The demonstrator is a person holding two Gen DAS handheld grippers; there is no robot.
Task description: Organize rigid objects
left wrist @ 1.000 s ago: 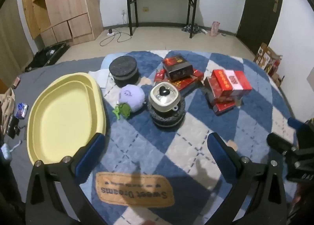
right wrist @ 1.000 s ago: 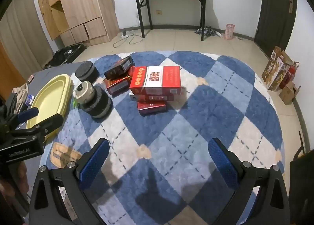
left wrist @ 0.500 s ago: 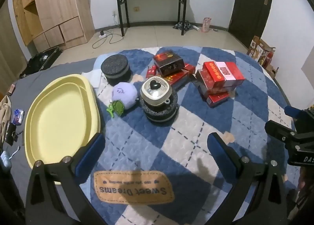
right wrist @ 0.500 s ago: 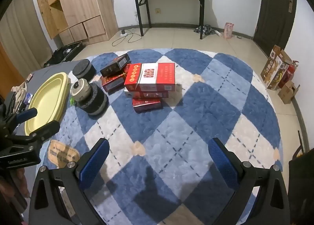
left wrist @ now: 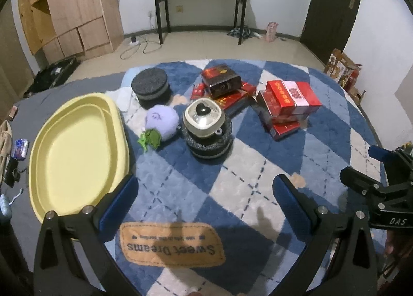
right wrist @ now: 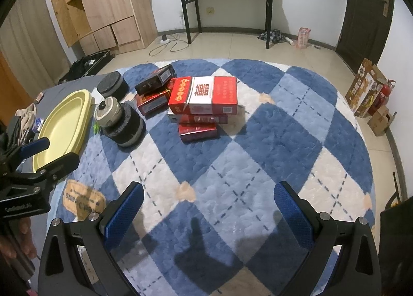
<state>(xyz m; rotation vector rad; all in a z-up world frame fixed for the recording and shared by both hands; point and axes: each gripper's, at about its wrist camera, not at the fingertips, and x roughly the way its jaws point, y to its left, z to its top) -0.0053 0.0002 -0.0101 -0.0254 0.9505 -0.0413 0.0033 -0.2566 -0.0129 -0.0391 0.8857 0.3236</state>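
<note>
Across a blue and white diamond-patterned rug (left wrist: 180, 192), both grippers hover with jaws spread wide and holding nothing. Seen from the left gripper (left wrist: 204, 192), a round dark felt box with a cream heart-knobbed lid (left wrist: 206, 128) sits straight ahead at frame centre, a yellow oval tray (left wrist: 74, 146) at left. Red gift boxes (right wrist: 204, 100) are stacked above centre in the right gripper (right wrist: 207, 200) view, long sides running across. My guess: the left gripper is nearer the round box and tray.
</note>
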